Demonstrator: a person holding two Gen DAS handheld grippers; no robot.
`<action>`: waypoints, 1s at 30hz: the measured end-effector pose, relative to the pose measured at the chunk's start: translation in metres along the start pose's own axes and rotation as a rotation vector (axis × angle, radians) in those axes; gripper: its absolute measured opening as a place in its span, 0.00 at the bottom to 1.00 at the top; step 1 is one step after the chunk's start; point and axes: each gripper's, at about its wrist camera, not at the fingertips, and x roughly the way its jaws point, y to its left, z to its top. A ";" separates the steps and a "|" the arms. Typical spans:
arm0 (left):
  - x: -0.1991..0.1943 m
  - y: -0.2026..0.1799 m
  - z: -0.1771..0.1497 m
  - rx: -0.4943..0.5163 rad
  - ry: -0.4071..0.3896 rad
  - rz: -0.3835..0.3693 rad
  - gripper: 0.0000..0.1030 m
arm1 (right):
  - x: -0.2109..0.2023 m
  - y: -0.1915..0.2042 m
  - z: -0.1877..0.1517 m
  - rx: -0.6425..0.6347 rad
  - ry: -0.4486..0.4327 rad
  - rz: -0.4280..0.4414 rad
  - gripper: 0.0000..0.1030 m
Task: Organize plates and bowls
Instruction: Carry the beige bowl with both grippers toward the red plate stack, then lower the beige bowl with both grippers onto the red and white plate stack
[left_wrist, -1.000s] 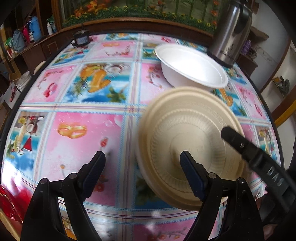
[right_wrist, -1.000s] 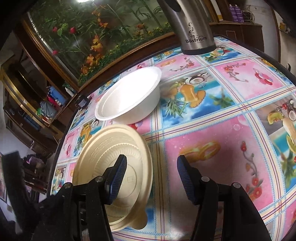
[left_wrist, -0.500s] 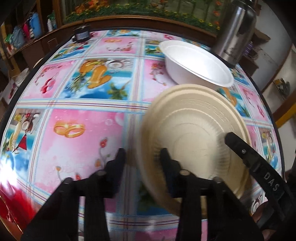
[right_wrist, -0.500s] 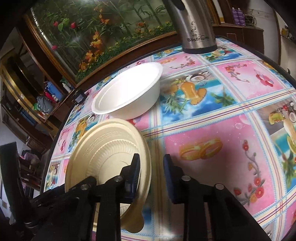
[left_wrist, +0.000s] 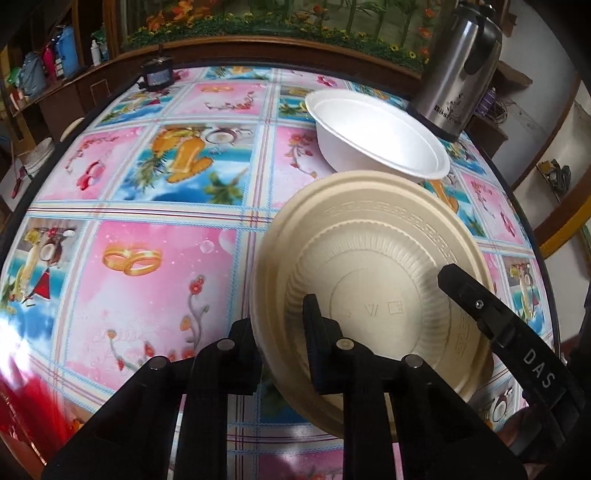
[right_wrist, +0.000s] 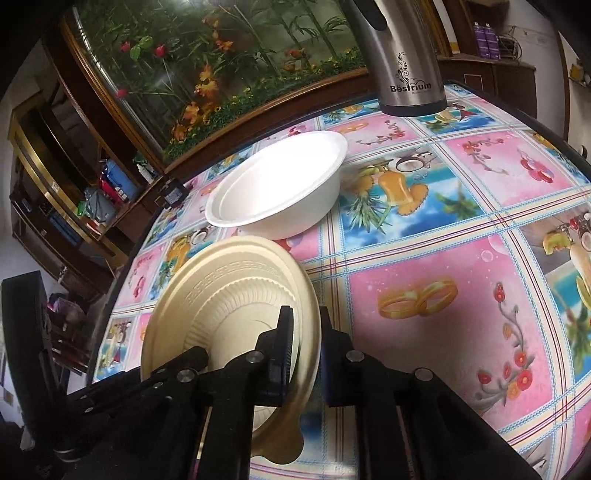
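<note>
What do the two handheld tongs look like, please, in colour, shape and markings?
Both the left tongs and the right tongs are matte black plastic, with two flat fingers on angular linkage arms joined by round silver pins. The right tongs' pads are ribbed. One right finger, seen from the left camera, carries white letters "DAS".

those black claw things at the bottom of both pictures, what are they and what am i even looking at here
They are two hand-held grippers, each carrying a wide-angle camera that looks along its fingers, so each picture is one gripper's own view. The left gripper and the right gripper have just closed on opposite rims of one beige plate, which looks tilted up off the table. Behind it stand a white bowl and a steel flask, on a colourful picture tablecloth.
</note>
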 end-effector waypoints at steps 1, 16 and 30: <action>-0.004 0.000 -0.001 0.000 -0.011 0.008 0.16 | -0.002 0.001 0.000 0.003 -0.005 0.007 0.12; -0.160 0.066 -0.055 -0.093 -0.262 0.086 0.16 | -0.087 0.096 -0.042 -0.099 -0.109 0.220 0.11; -0.276 0.138 -0.103 -0.188 -0.477 0.199 0.16 | -0.149 0.213 -0.093 -0.286 -0.143 0.370 0.12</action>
